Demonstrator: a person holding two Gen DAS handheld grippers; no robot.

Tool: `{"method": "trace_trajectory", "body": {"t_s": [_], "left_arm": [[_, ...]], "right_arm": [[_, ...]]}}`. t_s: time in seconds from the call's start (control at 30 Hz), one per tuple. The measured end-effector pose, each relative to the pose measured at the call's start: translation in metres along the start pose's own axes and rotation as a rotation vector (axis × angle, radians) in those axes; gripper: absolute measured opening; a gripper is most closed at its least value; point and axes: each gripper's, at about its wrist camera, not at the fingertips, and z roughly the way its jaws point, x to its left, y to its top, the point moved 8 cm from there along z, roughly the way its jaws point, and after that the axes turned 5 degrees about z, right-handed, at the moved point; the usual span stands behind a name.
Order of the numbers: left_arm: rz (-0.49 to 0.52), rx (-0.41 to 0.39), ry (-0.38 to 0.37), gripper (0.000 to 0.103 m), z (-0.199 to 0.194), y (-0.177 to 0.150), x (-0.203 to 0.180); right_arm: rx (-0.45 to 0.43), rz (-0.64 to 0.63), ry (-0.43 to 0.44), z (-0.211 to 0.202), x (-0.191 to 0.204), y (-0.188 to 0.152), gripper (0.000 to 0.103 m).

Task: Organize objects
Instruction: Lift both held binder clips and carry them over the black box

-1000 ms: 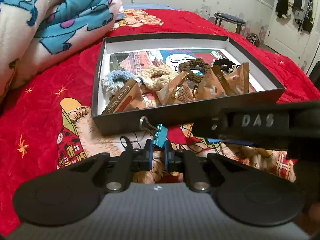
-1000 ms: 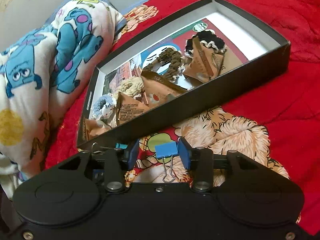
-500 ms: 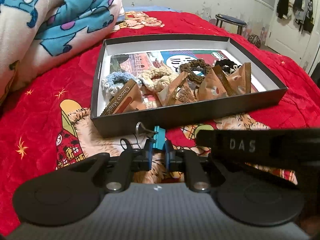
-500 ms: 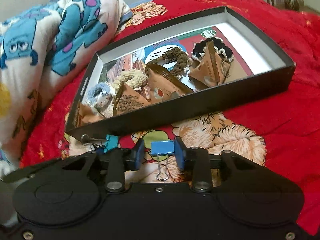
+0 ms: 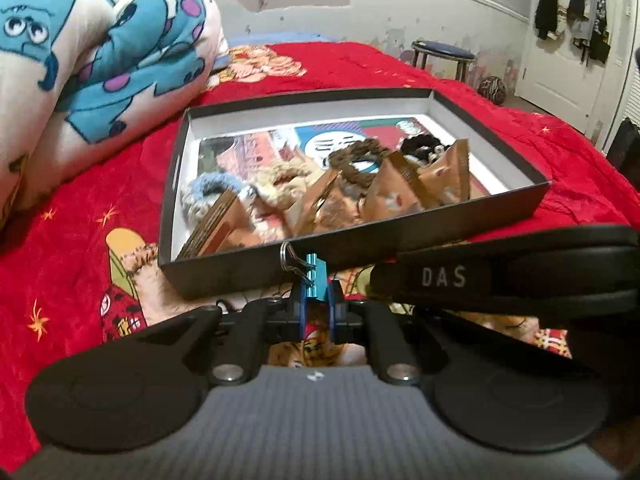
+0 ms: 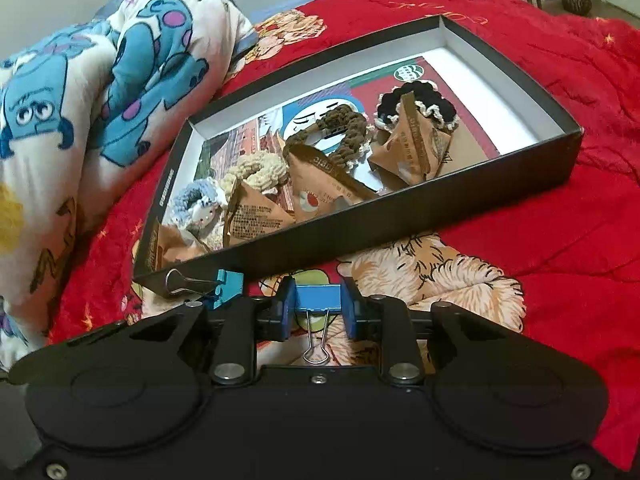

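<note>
My left gripper (image 5: 316, 300) is shut on a teal binder clip (image 5: 314, 274), held just in front of the box's near wall; the same teal clip (image 6: 228, 286) shows at the left of the right wrist view. My right gripper (image 6: 318, 308) has its jaws closing on a blue binder clip (image 6: 318, 298). Both pads touch the clip's ends and its wire handles hang toward the camera. The shallow black box (image 6: 360, 236) lies on the red bedspread, holding several crocheted scrunchies (image 6: 340, 128) and brown snack packets (image 6: 256, 216).
A rolled blanket with a blue monster print (image 5: 100, 60) lies left of the box (image 5: 400, 240). The right gripper's black body (image 5: 500, 276) crosses the left wrist view. Beyond the bed stand a stool (image 5: 440, 54) and a door hung with clothes (image 5: 572, 8).
The right gripper's pads have drawn in from both sides of the blue clip until they touch it. The left gripper keeps its hold on the teal clip near the box wall.
</note>
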Motion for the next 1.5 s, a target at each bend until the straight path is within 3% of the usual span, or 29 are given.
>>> {"method": "trace_trajectory", "body": {"t_s": [0.33,0.7,0.87,0.97,1.1,1.23,1.33,1.5], "left_arm": [[-0.026,-0.014,-0.037,0.014,-0.010,0.012,0.001],[-0.071,-0.103,-0.093,0.013,-0.029,0.033,0.006],[-0.082,-0.160,-0.060,0.013,-0.027,0.056,0.022],[-0.110,-0.145,-0.083,0.013,-0.014,0.072,0.030],[-0.143,-0.123,-0.090,0.013,0.009,0.099,0.034],[-0.153,-0.095,-0.092,0.013,0.038,0.113,0.037],[-0.157,-0.061,-0.113,0.013,0.060,0.111,0.038],[-0.102,-0.019,-0.110,0.013,0.090,0.110,0.037]], "right_arm": [[-0.049,0.045,0.107,-0.027,-0.002,0.018,0.024],[-0.120,0.117,0.259,-0.052,0.002,0.039,0.024],[-0.154,0.149,0.329,-0.057,0.004,0.058,0.024],[-0.184,0.153,0.311,-0.052,0.003,0.080,0.024],[-0.229,0.076,0.204,-0.038,0.004,0.125,0.024],[-0.214,0.072,0.195,-0.011,0.006,0.163,0.024],[-0.182,0.051,0.183,0.021,0.014,0.176,0.024],[-0.125,-0.052,0.081,0.070,0.022,0.173,0.024]]}}
